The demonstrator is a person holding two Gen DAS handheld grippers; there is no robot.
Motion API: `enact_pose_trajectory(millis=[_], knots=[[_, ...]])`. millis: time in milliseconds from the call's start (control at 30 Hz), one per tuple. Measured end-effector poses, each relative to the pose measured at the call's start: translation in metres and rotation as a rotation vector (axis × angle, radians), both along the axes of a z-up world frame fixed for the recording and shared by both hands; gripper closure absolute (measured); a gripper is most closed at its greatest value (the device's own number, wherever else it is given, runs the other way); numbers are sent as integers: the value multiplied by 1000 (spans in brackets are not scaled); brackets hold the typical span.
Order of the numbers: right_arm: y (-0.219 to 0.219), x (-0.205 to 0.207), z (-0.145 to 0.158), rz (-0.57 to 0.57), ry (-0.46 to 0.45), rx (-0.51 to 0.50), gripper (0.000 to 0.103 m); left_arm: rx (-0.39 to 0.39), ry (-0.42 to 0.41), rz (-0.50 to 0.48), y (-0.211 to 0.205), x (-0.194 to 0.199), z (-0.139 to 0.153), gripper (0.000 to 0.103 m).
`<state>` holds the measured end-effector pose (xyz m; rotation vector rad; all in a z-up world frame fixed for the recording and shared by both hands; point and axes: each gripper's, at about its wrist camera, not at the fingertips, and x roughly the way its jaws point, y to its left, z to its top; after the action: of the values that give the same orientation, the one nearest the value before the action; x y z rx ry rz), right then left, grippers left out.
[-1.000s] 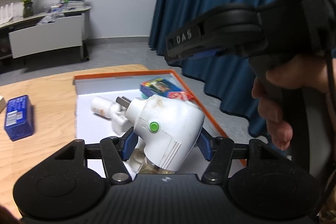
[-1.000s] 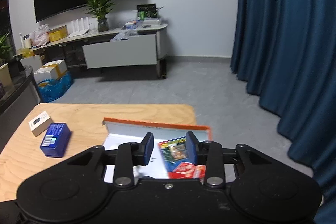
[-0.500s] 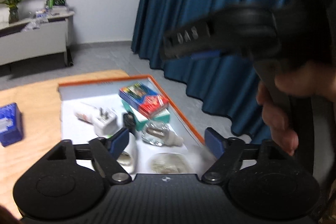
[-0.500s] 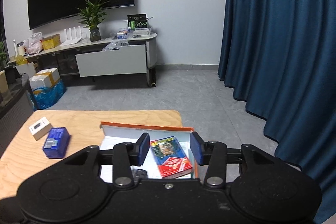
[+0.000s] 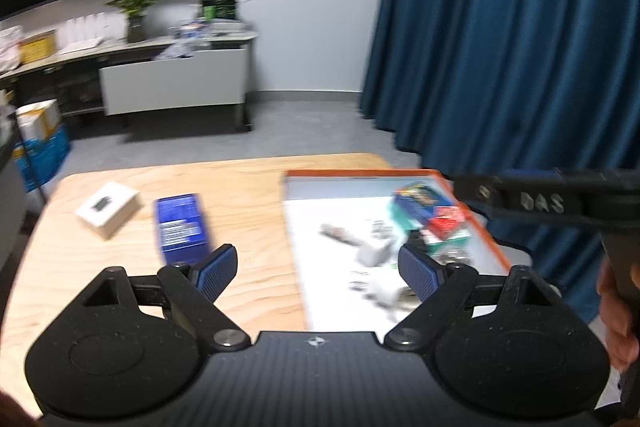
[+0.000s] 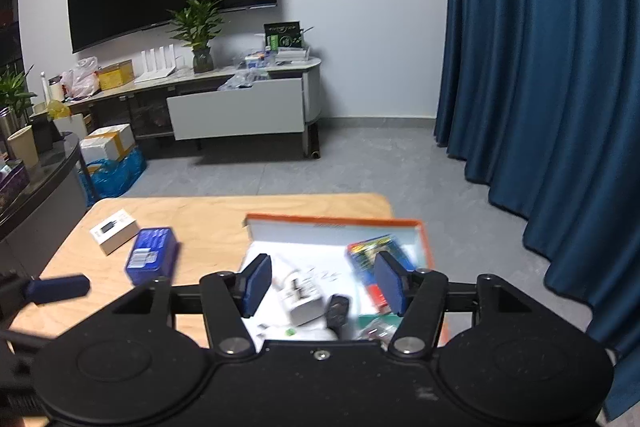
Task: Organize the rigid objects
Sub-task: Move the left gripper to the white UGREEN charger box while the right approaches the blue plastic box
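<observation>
- Orange-rimmed tray (image 6: pixel 334 219) sits on right part of wooden table (image 6: pixel 216 215); holds colourful box (image 6: pixel 374 251), white plug adapter (image 6: pixel 302 301), small blurred items.
- Blue box (image 6: pixel 151 255) and white box (image 6: pixel 114 230) lie on table left of tray, just beside each other.
- Left gripper (image 5: pixel 318 269): jaws opening, nothing between.
- Right gripper (image 6: pixel 322 283): jaws opening, empty, above tray.

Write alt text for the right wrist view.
The right hand-held gripper, its jaws opening and empty, hangs over an orange-rimmed tray of small items on a wooden table. A blue box and white box lie left of the tray.
</observation>
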<state>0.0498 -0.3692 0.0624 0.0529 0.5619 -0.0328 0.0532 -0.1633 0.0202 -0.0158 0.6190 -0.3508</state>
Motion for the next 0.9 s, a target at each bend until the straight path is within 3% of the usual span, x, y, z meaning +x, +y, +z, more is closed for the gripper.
enact_pose_trajectory(millis=[367,900], knots=[[63,10,-12,82,32,-4,28,21,-4,117,64,8,6,13],[129,40,-31,178,82,-4,27,29,6,184,118,29,-3,13]])
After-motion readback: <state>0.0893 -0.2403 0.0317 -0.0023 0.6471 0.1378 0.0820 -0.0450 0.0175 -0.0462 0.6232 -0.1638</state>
